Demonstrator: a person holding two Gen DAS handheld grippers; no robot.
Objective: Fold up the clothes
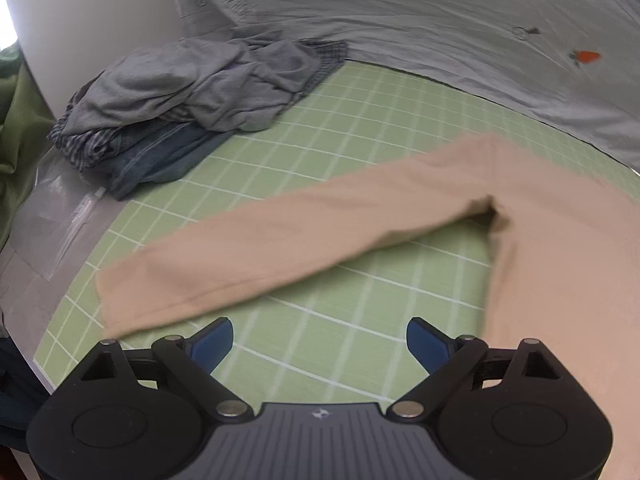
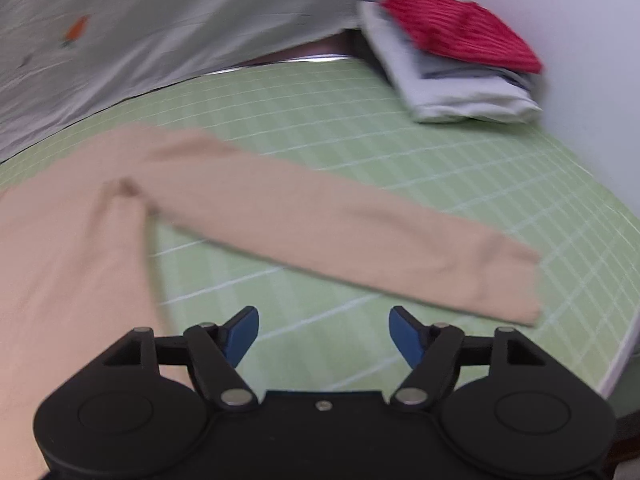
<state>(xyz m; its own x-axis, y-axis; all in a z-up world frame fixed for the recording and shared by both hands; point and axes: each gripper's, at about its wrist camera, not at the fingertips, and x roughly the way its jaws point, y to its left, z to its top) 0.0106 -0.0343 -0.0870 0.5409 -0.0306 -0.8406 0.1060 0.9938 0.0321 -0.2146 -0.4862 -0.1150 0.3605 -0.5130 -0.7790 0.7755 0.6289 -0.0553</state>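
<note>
One beige shirt (image 1: 560, 280) spread flat, nothing folded on it yet.
Both sleeves lie outstretched on the green mat (image 1: 360, 128); left gripper (image 1: 320, 338) and right gripper (image 2: 324, 330) hover empty, jaws apart (unfolded pile (image 1: 180, 92) waits; folded stack (image 2: 460, 68) looks finished).

My right gripper (image 2: 324, 334) hangs with its blue pads spread wide and empty over the green grid mat (image 2: 400, 144), the beige long-sleeved top (image 2: 60, 248) stretching one sleeve across it, a folded pile (image 2: 460, 76) at the far corner.
</note>
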